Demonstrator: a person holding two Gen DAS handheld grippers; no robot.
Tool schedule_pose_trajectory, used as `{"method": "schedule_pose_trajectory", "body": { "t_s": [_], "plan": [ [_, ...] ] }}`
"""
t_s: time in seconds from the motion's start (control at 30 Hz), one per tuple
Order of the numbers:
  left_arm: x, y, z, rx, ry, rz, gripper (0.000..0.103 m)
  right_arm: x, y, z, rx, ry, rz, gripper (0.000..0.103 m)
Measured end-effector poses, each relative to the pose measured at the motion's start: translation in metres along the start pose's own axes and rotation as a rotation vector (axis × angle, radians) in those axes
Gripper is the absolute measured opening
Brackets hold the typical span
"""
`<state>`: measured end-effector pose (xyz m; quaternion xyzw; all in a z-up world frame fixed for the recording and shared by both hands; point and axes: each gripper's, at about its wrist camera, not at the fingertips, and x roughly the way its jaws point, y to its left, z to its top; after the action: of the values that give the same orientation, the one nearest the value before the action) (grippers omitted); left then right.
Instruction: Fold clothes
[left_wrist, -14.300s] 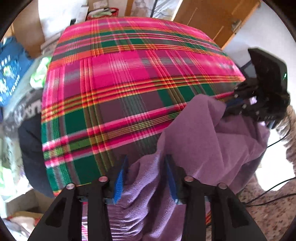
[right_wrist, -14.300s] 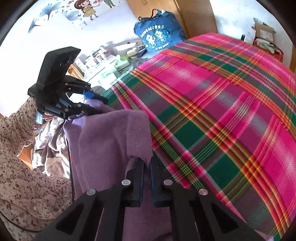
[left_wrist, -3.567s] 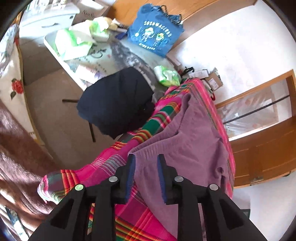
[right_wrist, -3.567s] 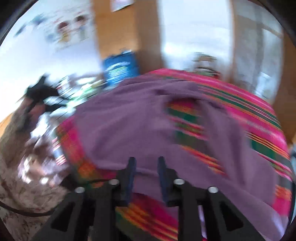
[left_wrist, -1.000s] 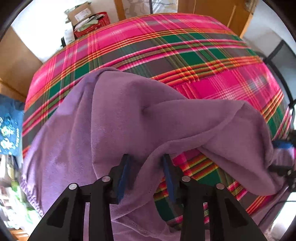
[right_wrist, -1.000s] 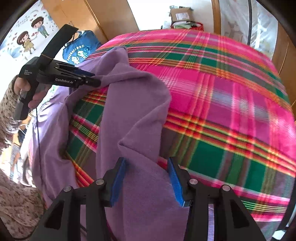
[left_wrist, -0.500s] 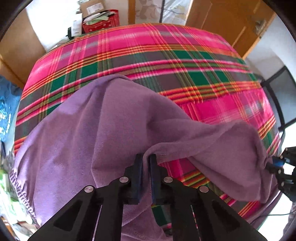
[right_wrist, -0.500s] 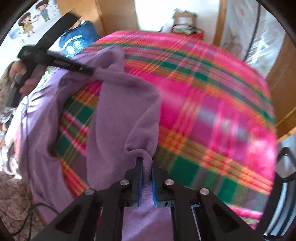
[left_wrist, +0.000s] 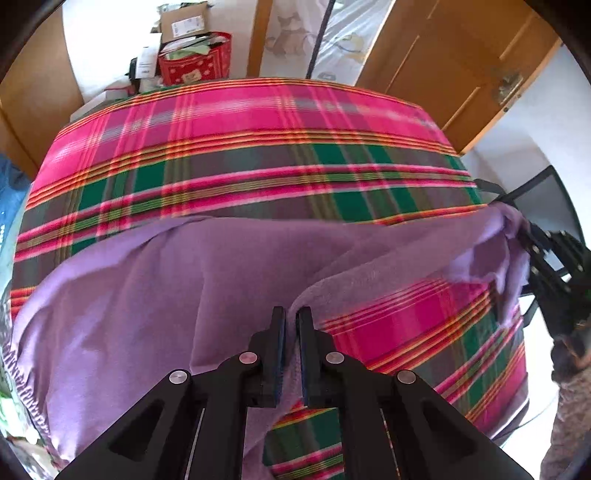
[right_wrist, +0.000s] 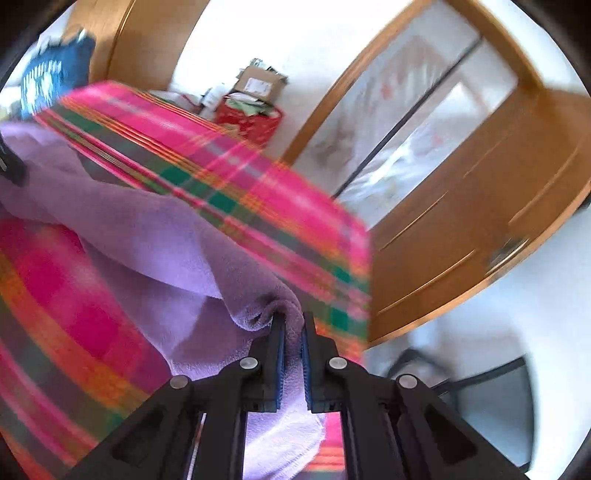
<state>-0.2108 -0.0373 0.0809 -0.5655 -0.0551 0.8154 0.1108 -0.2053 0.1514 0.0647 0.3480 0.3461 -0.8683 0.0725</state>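
Folding has barely begun: the purple garment (left_wrist: 155, 295) lies spread over the near part of the plaid blanket (left_wrist: 258, 140), no crease made. The left gripper (left_wrist: 290, 325) pinches an inner edge; the right gripper (right_wrist: 291, 328), nearly shut, clamps another bunched edge.

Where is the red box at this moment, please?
In the left wrist view the red box sits at upper left, beyond the plaid blanket's far edge, beneath a cardboard box.
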Motion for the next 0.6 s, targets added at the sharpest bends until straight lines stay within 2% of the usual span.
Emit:
{"method": "schedule_pose_trajectory", "body": {
  "t_s": [0.17,0.27,0.3,0.6],
  "plan": [
    [-0.009,-0.001,0.002,-0.008,-0.003,-0.057,0.007,0.004,-0.014,0.011,0.029,-0.065,-0.106,0.008],
    [-0.006,-0.008,-0.003,0.008,0.013,-0.071,0.007,0.006,-0.018,0.011,-0.022,-0.124,-0.221,0.008],
    [-0.002,-0.011,-0.005,0.018,0.023,-0.073,0.007,0.01,-0.018,0.008,-0.037,-0.122,-0.235,0.008],
    [0.037,-0.027,-0.019,0.062,0.126,-0.081,0.007,0.043,-0.022,-0.039,0.005,0.043,-0.189,0.008]
  ]
}}
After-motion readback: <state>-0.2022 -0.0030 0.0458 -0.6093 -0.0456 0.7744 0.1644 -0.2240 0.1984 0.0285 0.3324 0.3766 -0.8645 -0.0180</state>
